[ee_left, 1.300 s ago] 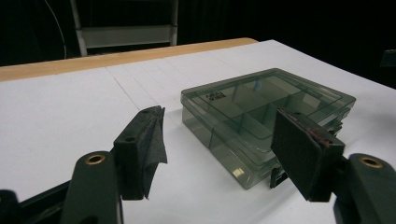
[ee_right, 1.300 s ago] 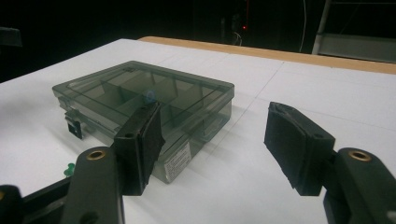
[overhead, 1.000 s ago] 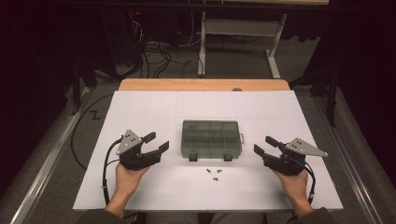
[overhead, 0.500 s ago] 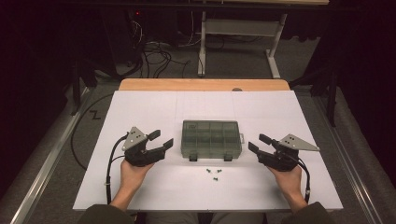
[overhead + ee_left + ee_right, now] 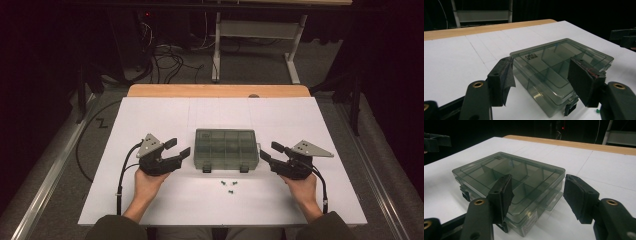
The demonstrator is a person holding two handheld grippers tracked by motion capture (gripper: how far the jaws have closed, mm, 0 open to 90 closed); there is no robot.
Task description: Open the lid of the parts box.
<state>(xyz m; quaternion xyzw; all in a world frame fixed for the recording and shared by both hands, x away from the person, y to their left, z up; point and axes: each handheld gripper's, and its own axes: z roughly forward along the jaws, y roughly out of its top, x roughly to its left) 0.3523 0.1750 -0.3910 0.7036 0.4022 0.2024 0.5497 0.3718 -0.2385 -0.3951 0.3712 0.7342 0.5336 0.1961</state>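
Nearest the table's front edge: two forearms in dark sleeves, each hand holding one gripper. Left gripper: jaws apart, nothing between the pads, aimed at the left end of the box and just beside it; in the left gripper view the box's near corner showed between the two black jaws, without visible contact. Right gripper: likewise released, jaws spread, pointed at the right end of the box; in the right gripper view the box's corner lay between the jaws, the pads apparently clear of it. Between the hands, slightly nearer than the box: three small green screws, loose on the table. Centre: compartment box, smoky translucent plastic, lid closed, two latches on its near side, dividers visible through the lid, lying flat. Support: table with white surface; a bare wooden strip ran along its far edge. Beyond: dark floor with cables and a pale desk frame.
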